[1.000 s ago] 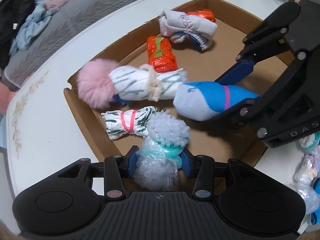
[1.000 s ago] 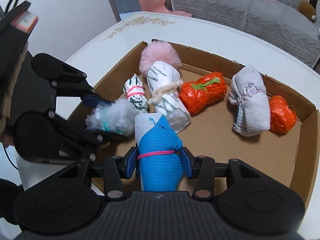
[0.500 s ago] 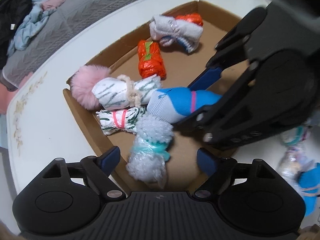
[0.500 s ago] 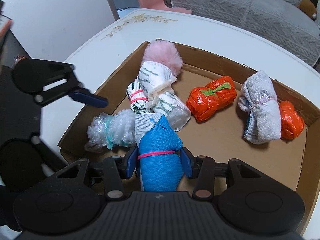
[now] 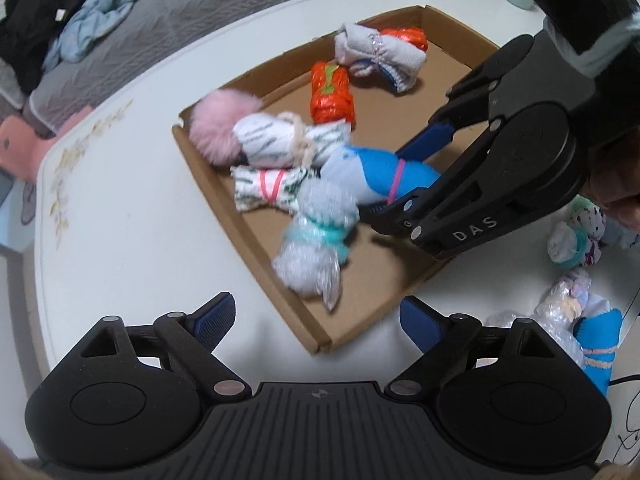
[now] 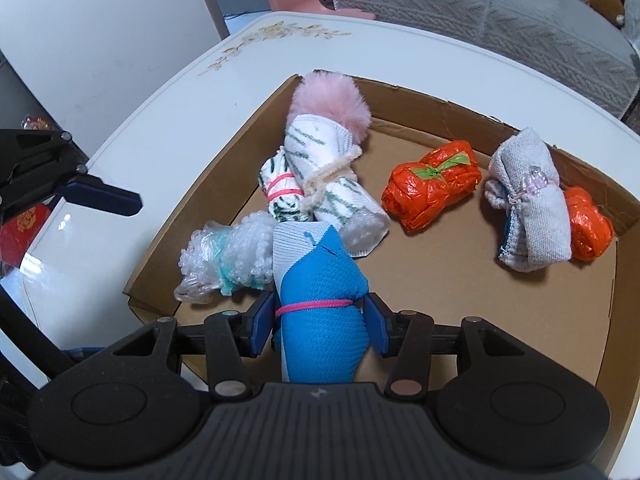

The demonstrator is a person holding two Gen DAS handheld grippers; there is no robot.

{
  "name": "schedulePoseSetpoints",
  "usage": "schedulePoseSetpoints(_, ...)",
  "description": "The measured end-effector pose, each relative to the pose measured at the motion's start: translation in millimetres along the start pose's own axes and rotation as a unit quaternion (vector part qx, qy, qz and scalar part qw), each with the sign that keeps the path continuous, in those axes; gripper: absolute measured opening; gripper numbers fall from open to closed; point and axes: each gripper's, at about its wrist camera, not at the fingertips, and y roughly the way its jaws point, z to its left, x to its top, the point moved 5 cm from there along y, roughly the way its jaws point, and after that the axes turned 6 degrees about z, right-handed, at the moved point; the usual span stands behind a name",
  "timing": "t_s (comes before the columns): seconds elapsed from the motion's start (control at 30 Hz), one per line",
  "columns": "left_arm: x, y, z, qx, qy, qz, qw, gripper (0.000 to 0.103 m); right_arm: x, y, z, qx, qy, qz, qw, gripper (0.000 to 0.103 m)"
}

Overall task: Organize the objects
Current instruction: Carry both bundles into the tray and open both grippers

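In the left wrist view, my left gripper [image 5: 316, 320] fills the bottom of the frame with its jaws spread wide and still opening, and nothing lies between them; only the near corner of the cardboard tray [image 5: 276, 280] shows in the gap. Just above that corner, at centre frame, the bubble-wrap bundle [image 5: 316, 244] with its teal band lies on the tray floor, blurred. Up and left of it sit the small green-striped roll [image 5: 272, 188] with a pink band and the larger striped roll [image 5: 288, 144] with a pink pompom [image 5: 218, 128] at its left end. Further up are an orange foil bundle [image 5: 332, 96] and a grey sock bundle [image 5: 380, 56]. At centre right, my right gripper [image 5: 404, 176] reaches in from the upper right, either side of the blue sock roll [image 5: 380, 176]. At lower right, more wrapped bundles [image 5: 576, 312] lie on the white table [image 5: 120, 220], outside the tray.

In the right wrist view, the blue sock roll [image 6: 320, 312] stands at bottom centre between my right gripper's [image 6: 318, 320] blue pads. The jaws are opening: the right pad stands clear of the sock, and I cannot tell whether the left one still touches.
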Motion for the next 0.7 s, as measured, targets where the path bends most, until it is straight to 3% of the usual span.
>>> schedulePoseSetpoints(0.2,-16.5,-3.2,-9.8,-0.014,-0.027,0.012,0.9995,0.093,-8.0,-3.4,11.2,-0.014,-0.039,0.005,0.999,0.053)
schedulePoseSetpoints(0.7,-35.0,0.7,-36.3,-0.017,-0.032,0.023,0.9991,0.093,-6.4,-7.6,3.8,-0.017,-0.039,0.005,0.999,0.054)
